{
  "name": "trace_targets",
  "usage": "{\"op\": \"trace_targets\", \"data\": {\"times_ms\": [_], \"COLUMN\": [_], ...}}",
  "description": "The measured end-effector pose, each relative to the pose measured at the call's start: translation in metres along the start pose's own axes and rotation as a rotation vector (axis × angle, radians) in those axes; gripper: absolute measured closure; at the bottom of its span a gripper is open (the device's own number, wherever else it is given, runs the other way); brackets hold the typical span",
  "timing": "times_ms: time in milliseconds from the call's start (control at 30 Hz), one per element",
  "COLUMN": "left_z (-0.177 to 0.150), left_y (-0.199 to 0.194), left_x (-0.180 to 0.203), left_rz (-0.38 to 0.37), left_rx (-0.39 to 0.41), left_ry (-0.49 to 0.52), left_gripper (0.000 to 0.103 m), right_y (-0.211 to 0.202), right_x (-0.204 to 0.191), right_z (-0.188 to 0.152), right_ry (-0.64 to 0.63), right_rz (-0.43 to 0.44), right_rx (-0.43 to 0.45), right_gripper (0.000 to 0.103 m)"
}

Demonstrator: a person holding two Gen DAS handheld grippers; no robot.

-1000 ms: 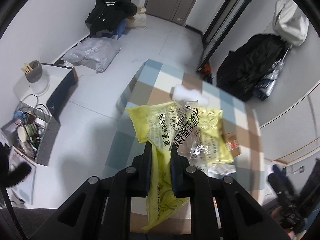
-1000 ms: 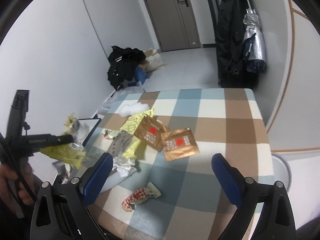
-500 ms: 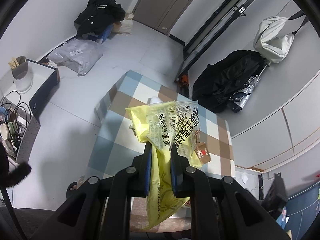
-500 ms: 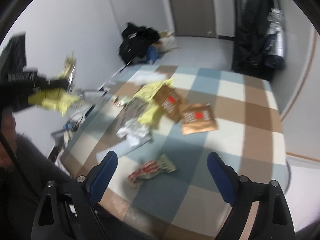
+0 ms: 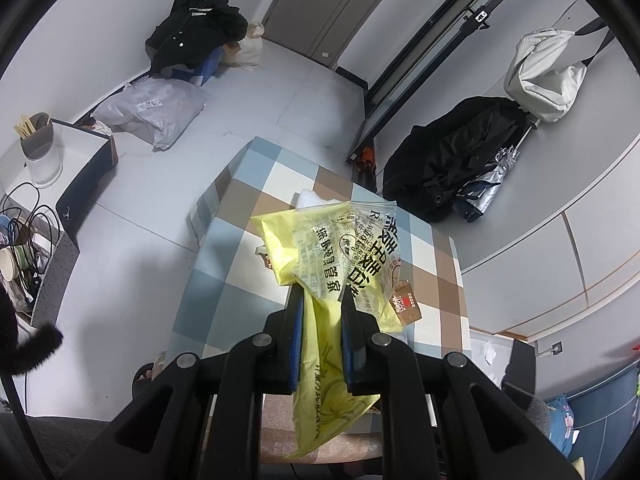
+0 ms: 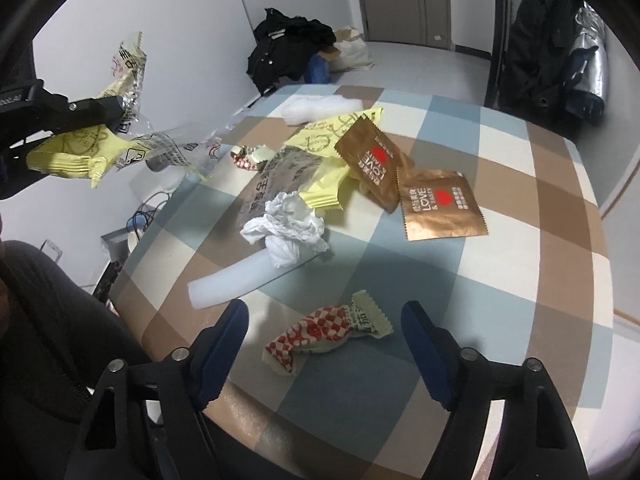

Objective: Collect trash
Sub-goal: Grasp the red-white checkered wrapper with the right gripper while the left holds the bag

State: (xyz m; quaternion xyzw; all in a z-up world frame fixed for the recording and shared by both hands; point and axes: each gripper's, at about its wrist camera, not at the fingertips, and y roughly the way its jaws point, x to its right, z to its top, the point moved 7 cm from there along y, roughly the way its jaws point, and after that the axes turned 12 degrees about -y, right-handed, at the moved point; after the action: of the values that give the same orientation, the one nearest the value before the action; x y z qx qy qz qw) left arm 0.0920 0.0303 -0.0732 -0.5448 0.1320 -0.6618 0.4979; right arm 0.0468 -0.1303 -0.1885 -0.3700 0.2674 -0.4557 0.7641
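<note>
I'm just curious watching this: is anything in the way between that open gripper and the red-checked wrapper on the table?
Nothing visible. The red-checked wrapper lies alone on the table, between the right gripper fingers, whose jaws have just been closing and do not touch it.

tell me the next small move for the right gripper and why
Probably lower the right gripper a little more, then close. Its jaws have just been closing, but the fingers do not yet touch the red checked wrapper lying between them on the table. The left gripper already holds yellow wrappers.
</note>
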Motion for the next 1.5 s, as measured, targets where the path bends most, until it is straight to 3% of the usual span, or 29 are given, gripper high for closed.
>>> {"op": "trace_targets", "data": {"times_ms": [133,267,633,733,1200,1500], "left_z": [-0.001,-0.002,-0.005,-0.006,-0.01,-0.015], "left_y": [0.003,0.005,0.008,0.008,0.008,0.004], "left_x": [0.001,0.002,0.003,0.004,0.012,0.026], "left_rz": [0.007,0.016,0.028,0.034,0.039,0.028], "left_rx": [-0.005,-0.008,-0.012,-0.009,0.006,0.031], "left_ry": [0.001,0.009,0.022,0.032,0.069,0.116], "left_gripper": [0.092,0.092,0.092,0.092,0.092,0.092], "right_y": [0.013,0.014,0.009,0.006,0.001,-0.021], "right_x": [0.002,0.008,0.009,0.011,0.019,0.027], "right_z": [-0.006,-0.007,-0.008,-0.008,-0.009,-0.003], "right_ry": [0.007,0.015,-0.001,0.003,0.046,0.089], "right_rz": [-0.012,-0.021,-0.04,-0.056,-0.04,-0.032], "right_rx": [-0.058,-0.062,-0.046,-0.04,-0.033,0.045], "right_gripper": [0.049,0.066,0.077,0.085,0.089,0.091]}}
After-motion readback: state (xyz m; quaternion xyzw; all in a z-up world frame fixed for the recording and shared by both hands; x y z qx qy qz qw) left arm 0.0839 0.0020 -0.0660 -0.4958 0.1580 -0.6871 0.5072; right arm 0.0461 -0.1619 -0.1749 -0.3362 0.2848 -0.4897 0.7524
